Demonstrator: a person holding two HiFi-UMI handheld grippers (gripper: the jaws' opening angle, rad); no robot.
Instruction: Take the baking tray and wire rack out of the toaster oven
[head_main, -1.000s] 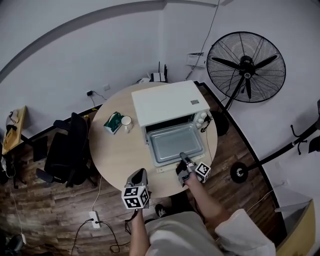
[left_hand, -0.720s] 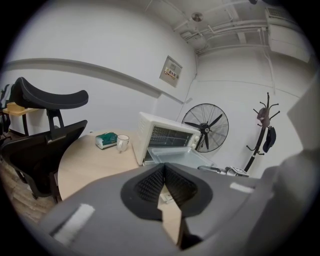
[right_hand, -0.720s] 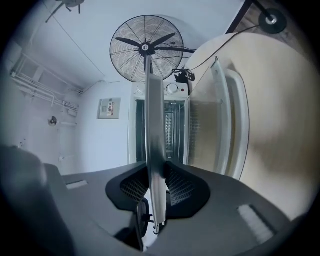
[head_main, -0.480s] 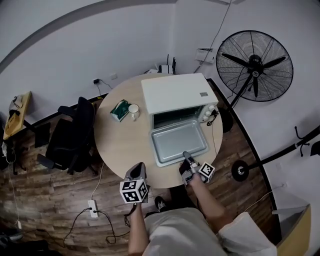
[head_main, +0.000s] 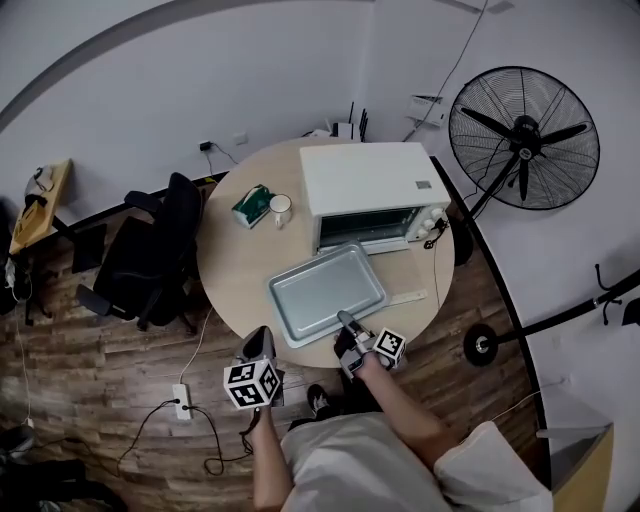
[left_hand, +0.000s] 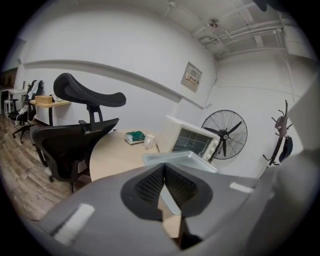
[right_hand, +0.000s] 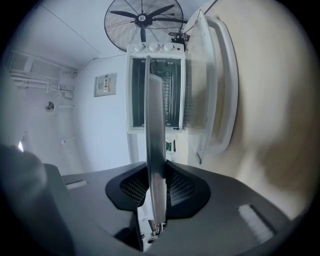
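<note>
The tray (head_main: 322, 292), clamped at its near rim by the right gripper (head_main: 344, 321), has come clear of the oven (head_main: 370, 185) and swung left over the worktop (head_main: 235, 265). The rack (right_hand: 172, 100) seems to remain inside. The left gripper (head_main: 258, 338) is closed and empty.

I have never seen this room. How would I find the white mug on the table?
Start at the round wooden table and find the white toaster oven on it. Left of the oven in the head view stands the mug, next to a green packet. It is the only small white cup there.
</note>
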